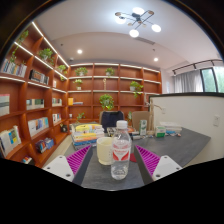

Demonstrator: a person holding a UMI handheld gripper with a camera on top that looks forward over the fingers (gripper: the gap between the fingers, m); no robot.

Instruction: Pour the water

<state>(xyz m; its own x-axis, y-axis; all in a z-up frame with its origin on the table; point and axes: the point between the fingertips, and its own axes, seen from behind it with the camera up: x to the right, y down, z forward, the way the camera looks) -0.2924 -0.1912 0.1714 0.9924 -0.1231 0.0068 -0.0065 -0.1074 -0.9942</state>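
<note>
A clear plastic water bottle [121,152] with a white cap and a red-and-white label stands upright on the dark grey table [170,148]. A pale, cream-coloured cup [104,151] stands right beside it on its left. My gripper [112,150] is open wide, with its magenta pads [77,158] spread to either side. The bottle and the cup stand between the fingertips with a gap on each side. Neither finger touches them.
Several small items, among them a yellow-and-blue stack [88,131] and a box [140,124], lie at the table's far end. Wooden bookshelves [30,100] with books and potted plants line the left and back walls. A white partition [190,112] and a window are at the right.
</note>
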